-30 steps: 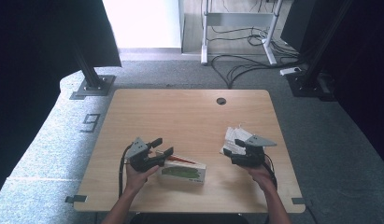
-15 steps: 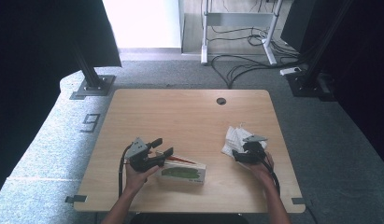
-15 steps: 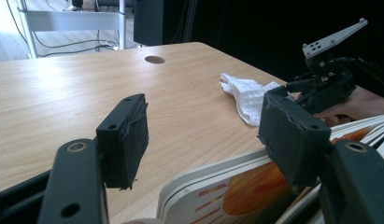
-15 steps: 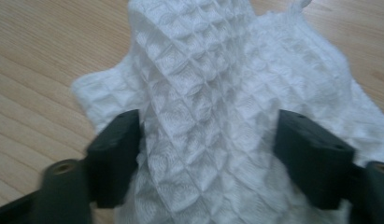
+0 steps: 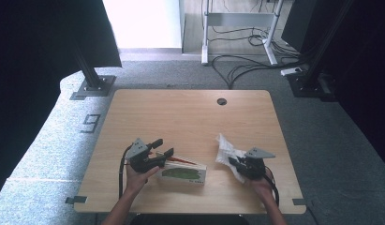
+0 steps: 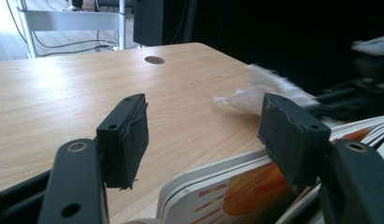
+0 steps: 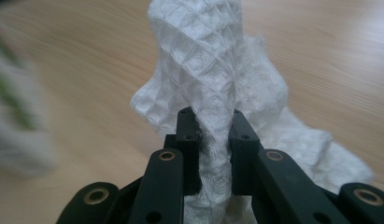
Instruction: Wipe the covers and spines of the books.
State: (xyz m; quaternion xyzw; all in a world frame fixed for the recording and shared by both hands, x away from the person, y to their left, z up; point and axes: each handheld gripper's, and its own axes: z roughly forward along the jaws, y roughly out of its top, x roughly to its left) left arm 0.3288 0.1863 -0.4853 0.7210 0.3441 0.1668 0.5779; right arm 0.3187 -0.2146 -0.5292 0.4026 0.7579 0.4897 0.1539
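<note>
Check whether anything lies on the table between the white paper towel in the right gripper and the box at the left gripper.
Nothing visible does. The right gripper has just closed on the white paper towel, and bare wooden table lies between it and the box beside the left gripper.

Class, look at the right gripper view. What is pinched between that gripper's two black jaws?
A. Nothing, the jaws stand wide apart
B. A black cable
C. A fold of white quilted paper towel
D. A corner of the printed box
C: in the right gripper view the right gripper has its jaws closed onto a raised fold of the white paper towel, whose embossed quilted pattern shows above them.
</note>
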